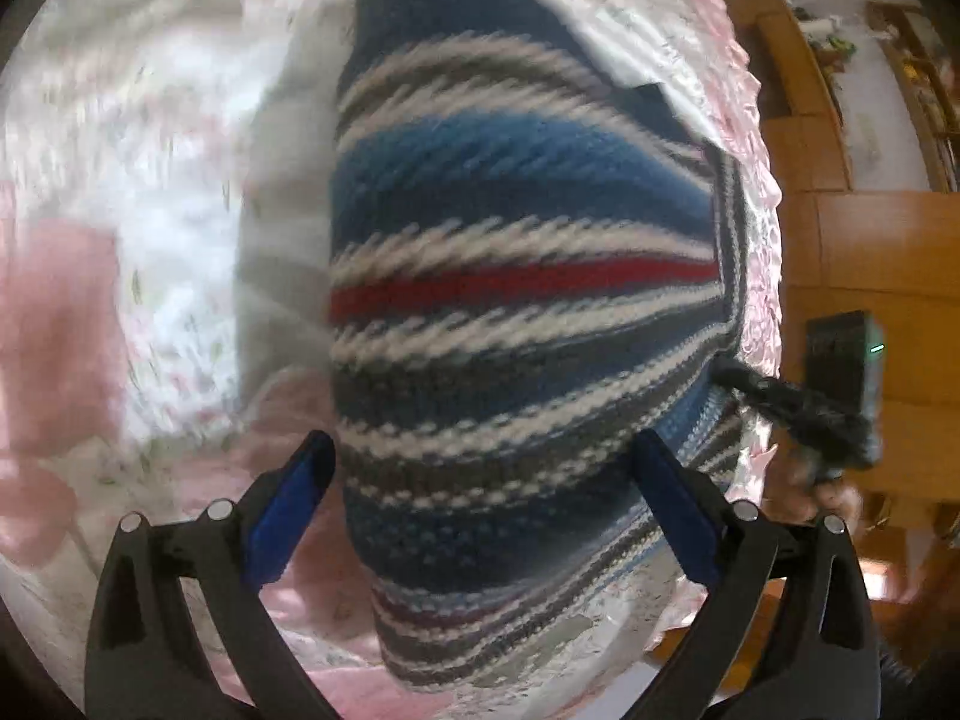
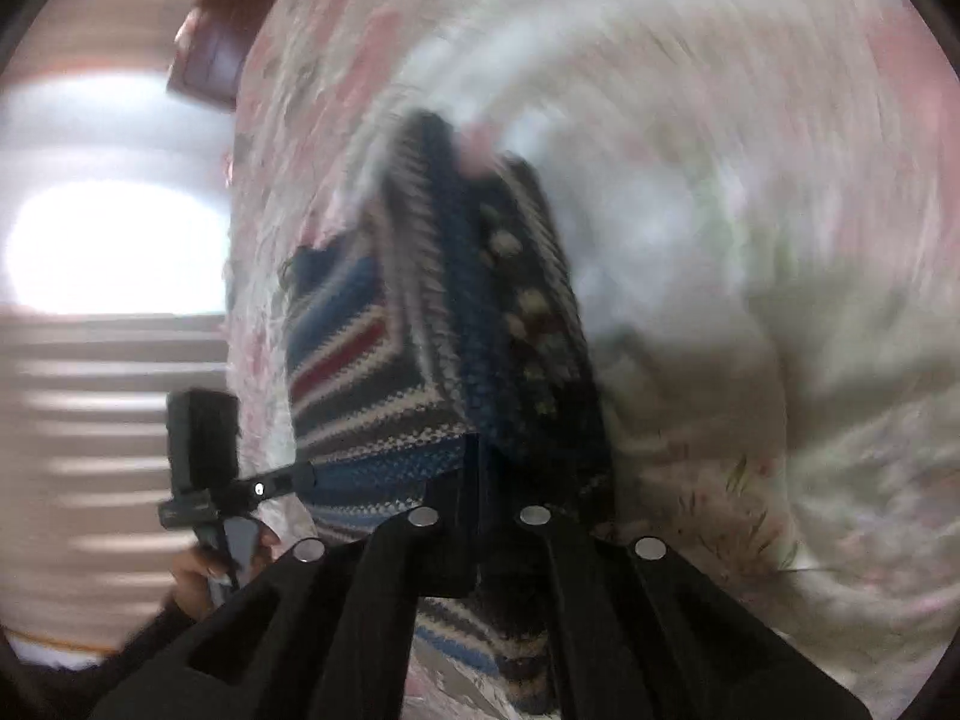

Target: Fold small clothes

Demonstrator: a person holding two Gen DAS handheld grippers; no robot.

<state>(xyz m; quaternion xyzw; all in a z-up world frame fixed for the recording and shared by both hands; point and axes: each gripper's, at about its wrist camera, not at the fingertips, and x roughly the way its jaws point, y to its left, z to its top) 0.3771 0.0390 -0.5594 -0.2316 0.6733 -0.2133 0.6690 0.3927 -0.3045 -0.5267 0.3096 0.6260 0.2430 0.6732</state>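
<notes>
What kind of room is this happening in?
Probably a bedroom at home: the striped knit garment lies on a pink floral bedspread, with wooden furniture beside it and a bright window nearby.

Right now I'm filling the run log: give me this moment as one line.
left gripper: open, straddling striped sweater | right gripper: shut on sweater fold | surface: floral bedspread | frames: motion-blurred
</notes>
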